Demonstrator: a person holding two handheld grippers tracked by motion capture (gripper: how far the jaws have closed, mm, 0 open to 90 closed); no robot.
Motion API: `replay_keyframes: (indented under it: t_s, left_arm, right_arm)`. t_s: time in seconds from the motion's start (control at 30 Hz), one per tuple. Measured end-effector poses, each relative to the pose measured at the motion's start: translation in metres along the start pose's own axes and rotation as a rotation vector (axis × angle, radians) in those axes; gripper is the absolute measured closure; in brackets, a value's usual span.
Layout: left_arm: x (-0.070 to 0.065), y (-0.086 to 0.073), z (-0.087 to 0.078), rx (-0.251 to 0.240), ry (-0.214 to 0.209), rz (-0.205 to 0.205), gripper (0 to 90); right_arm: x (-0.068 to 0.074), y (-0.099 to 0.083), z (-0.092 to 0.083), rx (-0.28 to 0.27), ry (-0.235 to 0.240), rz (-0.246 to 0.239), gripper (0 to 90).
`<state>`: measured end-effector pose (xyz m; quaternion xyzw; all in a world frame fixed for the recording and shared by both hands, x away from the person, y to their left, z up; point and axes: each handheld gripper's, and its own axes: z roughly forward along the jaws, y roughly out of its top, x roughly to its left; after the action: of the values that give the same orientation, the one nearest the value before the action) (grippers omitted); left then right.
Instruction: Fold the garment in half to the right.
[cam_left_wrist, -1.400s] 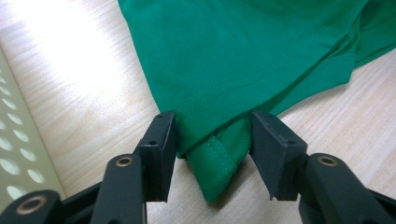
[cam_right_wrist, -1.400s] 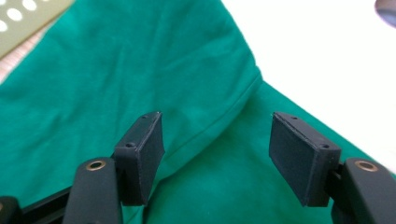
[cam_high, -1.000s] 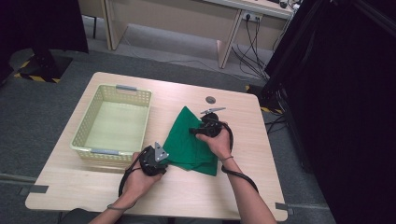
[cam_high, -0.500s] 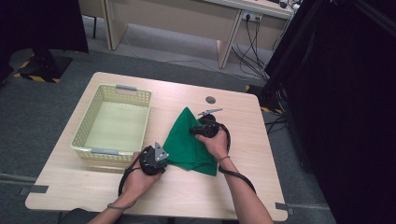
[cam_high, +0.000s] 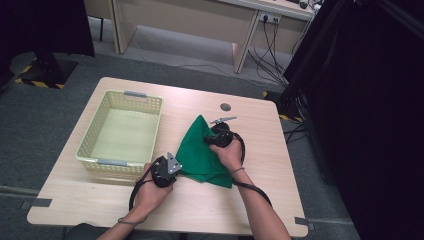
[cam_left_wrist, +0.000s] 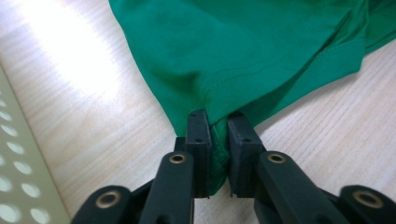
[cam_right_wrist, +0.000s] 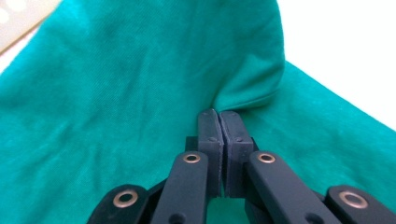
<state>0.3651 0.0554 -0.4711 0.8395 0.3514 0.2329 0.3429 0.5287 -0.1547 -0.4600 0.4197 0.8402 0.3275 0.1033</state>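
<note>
Both my claws have just been closing, and each now has cloth between its jaws. In the left gripper view, my left gripper (cam_left_wrist: 218, 140) is clamped on the near hem of the green cloth (cam_left_wrist: 243, 51), a bunch of fabric wedged between the two black pads at lower centre of the frame. In the right gripper view, my right gripper (cam_right_wrist: 220, 135) has its pads pressed nearly together, pinching a raised fold of the same cloth (cam_right_wrist: 116, 93) just above centre. My hands look to be in the same spots as in the earlier high view frames; only the jaws differ.

My read: the grasp step is done on both sides, so the cloth is ready to lift, fold or carry, probably toward the basket (cam_high: 95, 135) at centre left of the high view. That is a guess.

In the high view the cloth (cam_high: 200, 150) lies on the table (cam_high: 310, 165) at centre, just right of the basket, with my left gripper (cam_high: 172, 169) at its lower left corner and my right gripper (cam_high: 212, 139) near its top.

Hard to make out: my hands cover the jaw tips in the high view. How many layers each claw holds I cannot tell. What kind of garment the cloth is I cannot tell either. Glare washes out the upper right of the right gripper view.
</note>
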Motion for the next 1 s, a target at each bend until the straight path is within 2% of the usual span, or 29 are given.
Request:
replay_keyframes:
  t_s: [0.27, 0.4, 0.57, 0.6, 0.67, 0.83, 1.0]
  left_arm:
    - [-0.004, 0.006, -0.010, -0.047, 0.025, 0.018, 82.3]
    - [-0.008, 0.014, -0.015, -0.069, 0.047, 0.063, 82.2]
    - [-0.013, 0.020, -0.018, -0.081, 0.055, 0.103, 82.2]
    - [-0.015, 0.022, -0.018, -0.085, 0.056, 0.113, 82.1]
    - [-0.020, 0.027, -0.019, -0.085, 0.064, 0.154, 82.1]
    - [-0.026, 0.032, -0.017, -0.085, 0.054, 0.189, 82.0]
    - [-0.033, 0.036, -0.011, -0.070, 0.050, 0.227, 81.3]
  right_arm:
    - [-0.001, 0.004, -0.028, -0.039, -0.010, 0.000, 88.3]
    - [-0.001, 0.006, -0.044, -0.057, -0.016, -0.007, 88.3]
    - [-0.006, 0.005, -0.061, -0.073, -0.030, -0.002, 88.3]
    - [-0.009, 0.004, -0.068, -0.076, -0.035, 0.003, 88.3]
    - [-0.012, 0.003, -0.075, -0.081, -0.037, 0.004, 88.3]
    - [-0.019, -0.002, -0.086, -0.079, -0.050, 0.008, 88.3]
    - [-0.029, -0.008, -0.097, -0.068, -0.058, 0.032, 88.3]
